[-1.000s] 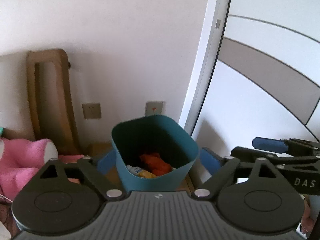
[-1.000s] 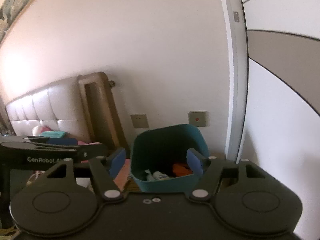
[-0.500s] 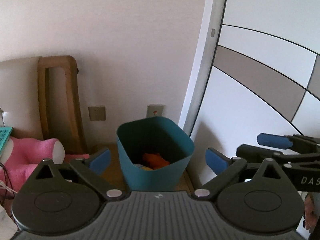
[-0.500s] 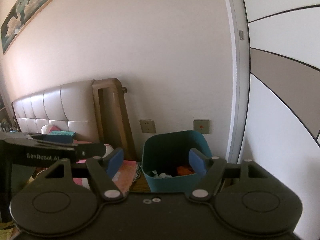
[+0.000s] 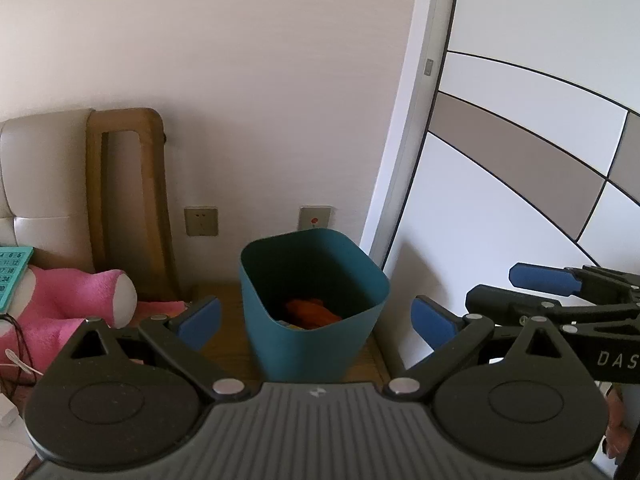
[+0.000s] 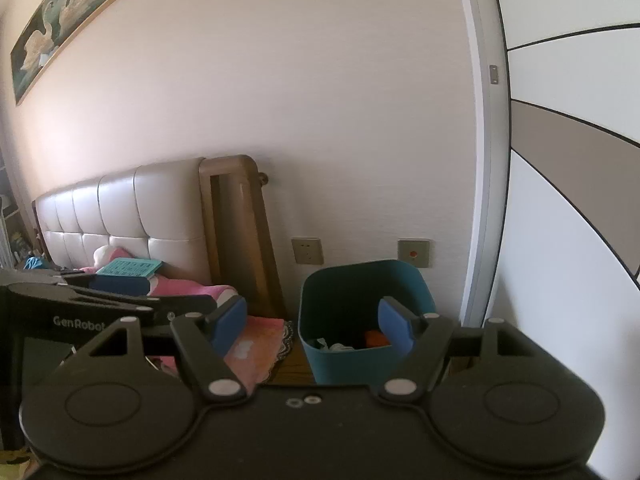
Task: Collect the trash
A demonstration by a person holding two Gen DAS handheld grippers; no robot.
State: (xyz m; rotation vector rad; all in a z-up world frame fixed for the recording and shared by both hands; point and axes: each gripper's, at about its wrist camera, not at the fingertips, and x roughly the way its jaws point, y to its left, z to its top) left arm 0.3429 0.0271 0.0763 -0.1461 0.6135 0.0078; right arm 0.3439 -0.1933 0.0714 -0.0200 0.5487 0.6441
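Left tool (image 5: 316,316) gapes empty; straight ahead between its fingers, just beyond them, the teal bin (image 5: 312,320) holding trash stands at the wooden surface's (image 5: 224,344) right edge. Right tool (image 6: 312,320), also spread empty, sits farther back.

The teal bin (image 5: 320,312) hides most of its contents behind its wall; only an orange scrap (image 5: 310,312) shows, and the white pieces (image 6: 332,346) are too small to identify. The left tool's body covers the bin's base. The painting (image 6: 80,12) is cropped.
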